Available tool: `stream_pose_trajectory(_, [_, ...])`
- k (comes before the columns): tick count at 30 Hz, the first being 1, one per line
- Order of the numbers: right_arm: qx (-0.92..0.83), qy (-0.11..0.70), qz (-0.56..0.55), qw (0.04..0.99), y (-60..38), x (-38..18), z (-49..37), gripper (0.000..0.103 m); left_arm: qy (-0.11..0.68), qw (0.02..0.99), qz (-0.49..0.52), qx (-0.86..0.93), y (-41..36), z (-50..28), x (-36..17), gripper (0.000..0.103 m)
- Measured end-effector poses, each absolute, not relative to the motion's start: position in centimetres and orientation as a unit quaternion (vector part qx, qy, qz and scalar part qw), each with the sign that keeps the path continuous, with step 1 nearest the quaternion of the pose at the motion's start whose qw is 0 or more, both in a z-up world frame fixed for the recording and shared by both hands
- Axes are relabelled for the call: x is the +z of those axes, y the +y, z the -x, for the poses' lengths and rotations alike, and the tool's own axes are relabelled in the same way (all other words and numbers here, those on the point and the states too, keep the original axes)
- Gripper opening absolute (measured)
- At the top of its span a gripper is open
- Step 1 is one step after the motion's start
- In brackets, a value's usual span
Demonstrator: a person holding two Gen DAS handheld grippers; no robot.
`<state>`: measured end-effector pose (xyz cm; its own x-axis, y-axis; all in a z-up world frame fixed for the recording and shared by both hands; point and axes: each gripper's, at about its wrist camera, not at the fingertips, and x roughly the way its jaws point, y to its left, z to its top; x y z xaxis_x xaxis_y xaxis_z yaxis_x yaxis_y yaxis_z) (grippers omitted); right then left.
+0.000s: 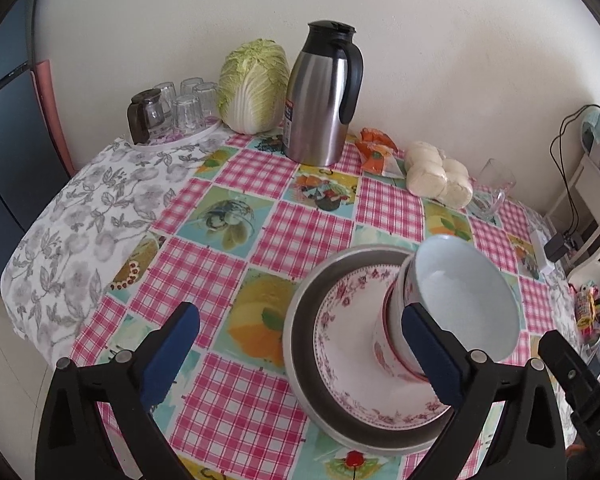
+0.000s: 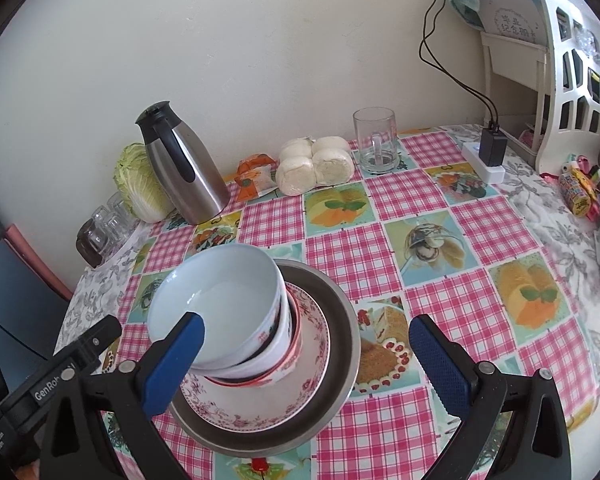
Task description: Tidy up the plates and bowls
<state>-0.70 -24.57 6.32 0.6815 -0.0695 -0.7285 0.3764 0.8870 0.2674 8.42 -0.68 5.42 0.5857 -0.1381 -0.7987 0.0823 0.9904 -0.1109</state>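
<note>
So the whole stack sat near the front of the table [image 1: 260, 184], on the pink checked cloth: a metal plate [image 1: 300, 344] at the bottom, a floral-rimmed plate [image 1: 340, 332] inside it, then a couple of red-patterned bowls [image 1: 388, 344] nested on that, with a pale blue bowl [image 1: 460, 300] on top, tilted rather than sitting flat. The left gripper [image 1: 300, 356] had its blue fingers spread wide, nothing clamped, one pad right in front of the bowls. The right gripper [image 2: 308, 360] was the same deal, fingers wide apart and holding nothing, its left pad overlapping the blue bowl's rim in view; couldn't tell if it actually touched. Back by the wall were a steel thermos jug [image 1: 320, 96], a napa cabbage [image 1: 252, 88], a bag of steamed buns [image 2: 316, 164] and a glass mug [image 2: 376, 140].
</note>
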Motion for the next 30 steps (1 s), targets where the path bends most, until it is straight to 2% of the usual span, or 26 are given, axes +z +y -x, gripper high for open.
stream_pose_trajectory(10, [-0.124, 0.392, -0.192, 0.891, -24.2, 4.9, 3.0, 0.103, 0.46, 0.882, 0.049, -0.086, -0.2, -6.2, 3.7, 0.101])
stream_pose_trajectory(18, [-0.127, 0.429, -0.188, 0.874, -24.0, 1.5, 4.3, 0.103, 0.477, 0.872, 0.064, -0.092, 0.4, -5.2, 1.6, 0.101])
stream_pose_trajectory(30, [-0.146, 0.459, -0.214, 0.85, -25.3, -2.2, 5.5, 0.103, 0.507, 0.858, 0.02, -0.085, -0.3, -3.9, -1.5, 0.101])
